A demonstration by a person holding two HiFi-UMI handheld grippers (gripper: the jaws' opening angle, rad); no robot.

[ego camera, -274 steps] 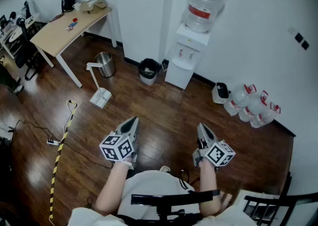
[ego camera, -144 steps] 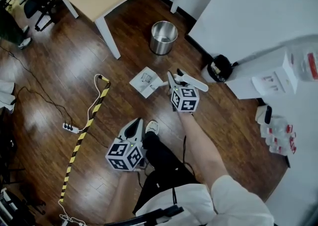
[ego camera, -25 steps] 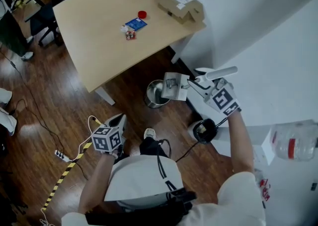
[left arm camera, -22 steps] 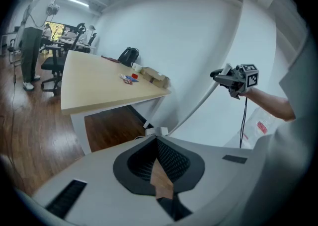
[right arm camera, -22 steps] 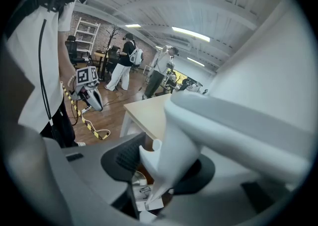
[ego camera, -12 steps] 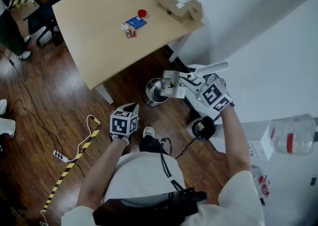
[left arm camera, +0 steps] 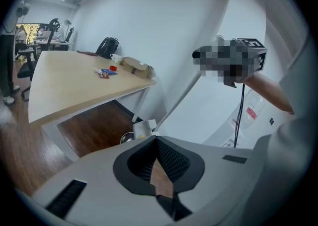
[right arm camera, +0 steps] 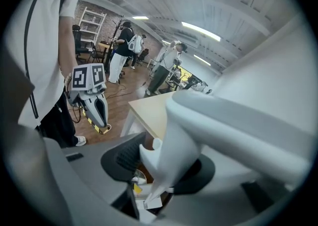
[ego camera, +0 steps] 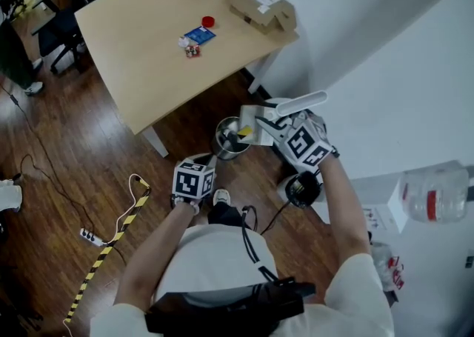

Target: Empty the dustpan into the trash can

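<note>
My right gripper (ego camera: 281, 129) is shut on the white handle (ego camera: 300, 103) of the dustpan (ego camera: 250, 121), which hangs tilted over the rim of the steel trash can (ego camera: 228, 141). A yellow scrap (ego camera: 244, 131) lies in the pan. In the right gripper view the handle (right arm camera: 186, 135) fills the space between the jaws of the right gripper (right arm camera: 159, 175). My left gripper (ego camera: 202, 159) hangs shut and empty just left of the can, above the wooden floor. Past the closed pads of the left gripper (left arm camera: 159, 158), the left gripper view shows the dustpan (left arm camera: 144, 128) and the can (left arm camera: 126, 137).
A wooden desk (ego camera: 148, 54) with a cardboard box (ego camera: 261, 7), cups and small items stands behind the can. A black bin (ego camera: 299, 189) sits by the white wall. A yellow-black cable cover (ego camera: 111, 247) and power strip (ego camera: 90, 236) lie at left. A water bottle (ego camera: 435, 195) is at right.
My left gripper has moved right and up the picture, closer to the steel can. The right gripper has carried the dustpan slightly left and lower, over the can's rim.
</note>
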